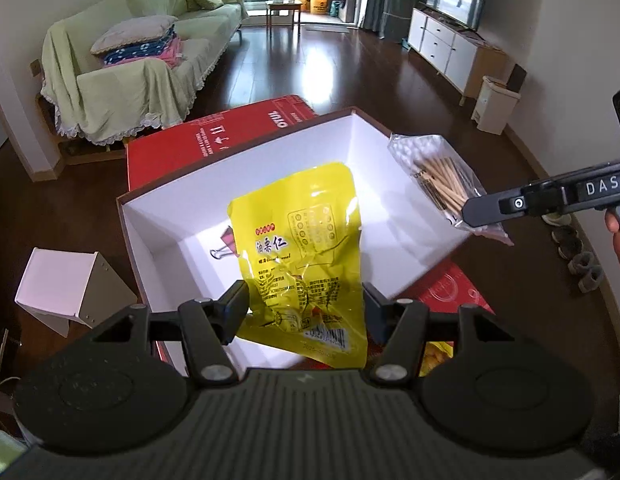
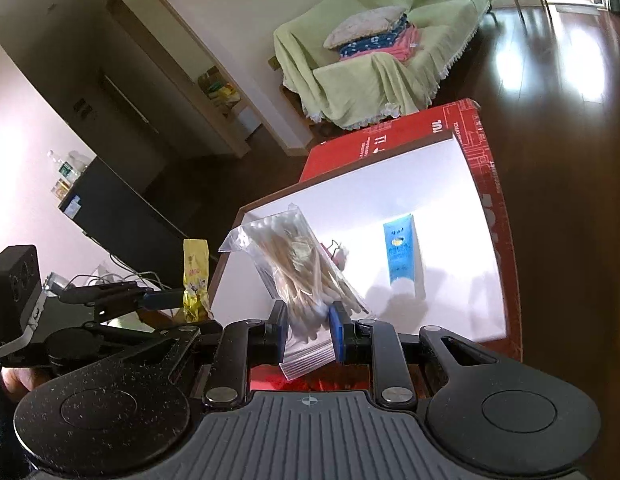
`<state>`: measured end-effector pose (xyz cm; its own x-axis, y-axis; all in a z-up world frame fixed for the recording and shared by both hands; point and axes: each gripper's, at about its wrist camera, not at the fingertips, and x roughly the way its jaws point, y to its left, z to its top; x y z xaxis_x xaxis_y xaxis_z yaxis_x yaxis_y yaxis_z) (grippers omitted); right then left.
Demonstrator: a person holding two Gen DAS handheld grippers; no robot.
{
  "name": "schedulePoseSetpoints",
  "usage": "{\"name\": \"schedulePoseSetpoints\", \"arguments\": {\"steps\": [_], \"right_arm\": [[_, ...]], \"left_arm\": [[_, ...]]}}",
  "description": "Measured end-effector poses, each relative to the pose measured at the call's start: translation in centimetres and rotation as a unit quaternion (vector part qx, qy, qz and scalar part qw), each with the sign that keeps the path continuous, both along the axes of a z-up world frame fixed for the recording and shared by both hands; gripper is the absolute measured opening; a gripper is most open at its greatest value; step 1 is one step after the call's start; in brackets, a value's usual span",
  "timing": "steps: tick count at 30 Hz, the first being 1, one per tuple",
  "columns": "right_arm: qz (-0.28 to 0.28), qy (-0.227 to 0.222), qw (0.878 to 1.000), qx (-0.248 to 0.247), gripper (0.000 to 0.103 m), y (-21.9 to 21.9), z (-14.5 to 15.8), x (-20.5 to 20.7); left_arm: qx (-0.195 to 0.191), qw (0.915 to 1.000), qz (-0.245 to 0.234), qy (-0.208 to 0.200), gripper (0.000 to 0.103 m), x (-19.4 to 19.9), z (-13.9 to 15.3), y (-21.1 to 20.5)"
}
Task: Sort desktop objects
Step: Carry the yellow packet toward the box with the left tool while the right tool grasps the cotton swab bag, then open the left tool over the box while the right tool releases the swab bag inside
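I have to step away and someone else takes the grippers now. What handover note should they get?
Left gripper: jaws spread around the yellow snack packet, above the white box; grip unclear.
Right gripper: shut on the bag of cotton swabs, at the box's edge.
Already in the box: blue tube, pink binder clip.
Left: drop both items in.

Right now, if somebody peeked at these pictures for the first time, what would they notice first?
Probably the bright yellow snack bag, hanging between the left gripper fingers right over the big white box. Next, the clear bag of cotton swabs, pinched by the right gripper above the same box. A blue tube already lies inside the box.
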<state>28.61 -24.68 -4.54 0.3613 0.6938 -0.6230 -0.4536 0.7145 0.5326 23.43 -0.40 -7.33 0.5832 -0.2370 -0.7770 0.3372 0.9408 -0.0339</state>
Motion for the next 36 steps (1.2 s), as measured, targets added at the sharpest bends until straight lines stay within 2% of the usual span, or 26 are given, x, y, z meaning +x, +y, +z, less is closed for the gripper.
{"name": "schedulePoseSetpoints", "arguments": {"steps": [6,13,18,24,30,36], "right_arm": [[0.004,0.015,1.000,-0.024,0.021,1.9,-1.9,2.7],[0.003,0.067,0.995,-0.069,0.021,3.9,-5.5,5.5],[0.009,0.107,0.991,-0.081,0.021,5.4,-7.8,7.2],[0.030,0.120,0.986,-0.111,0.021,7.3,-9.0,9.2],[0.018,0.162,0.980,-0.111,0.021,8.8,-10.7,11.0],[0.017,0.160,0.979,-0.126,0.021,10.3,-12.0,12.3]], "left_arm": [[0.010,0.9998,0.014,0.013,0.056,3.3,-1.2,0.5],[0.011,0.9980,0.028,0.055,0.056,6.5,-4.1,0.5],[0.013,0.9940,0.048,0.097,0.056,8.3,-6.6,0.5],[0.033,0.9874,0.075,0.135,0.056,10.1,-8.8,0.8],[0.048,0.9821,0.095,0.155,0.057,11.8,-10.3,0.7],[0.057,0.9780,0.108,0.169,0.058,13.0,-11.4,0.6]]}}
